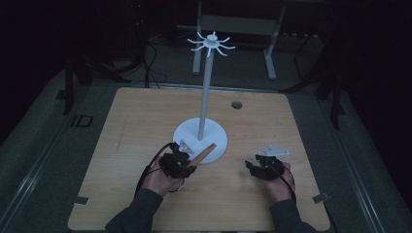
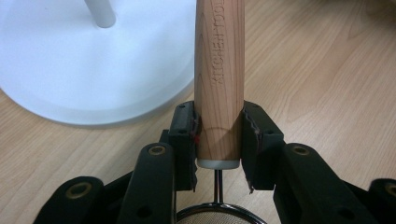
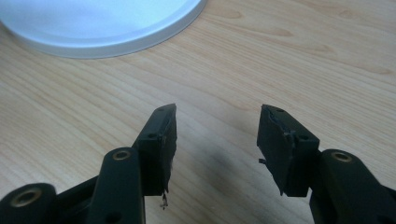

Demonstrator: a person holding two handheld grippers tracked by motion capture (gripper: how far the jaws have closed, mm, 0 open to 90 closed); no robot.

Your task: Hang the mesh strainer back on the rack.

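Note:
My left gripper [image 2: 218,140] is shut on the wooden handle [image 2: 219,79] of a kitchen strainer; the handle reads "KITCHEN TOOL". The strainer's mesh bowl [image 2: 219,215] shows just under the jaws, joined by a thin metal stem. In the high view the left gripper [image 1: 180,156] sits at the front edge of the white stand's base [image 1: 187,133], and the handle [image 1: 204,153] points up and right over that base. The stand's pole [image 1: 206,92] carries a ring of hooks [image 1: 212,44] on top. My right gripper [image 3: 215,140] is open and empty above the bare table; in the high view it [image 1: 257,167] rests right of the base.
The wooden table [image 1: 145,116] has a small round hole [image 1: 236,104] at the back right. Tape marks [image 1: 80,200] sit at its front corners. Dark floor and a white frame [image 1: 238,29] lie beyond the far edge.

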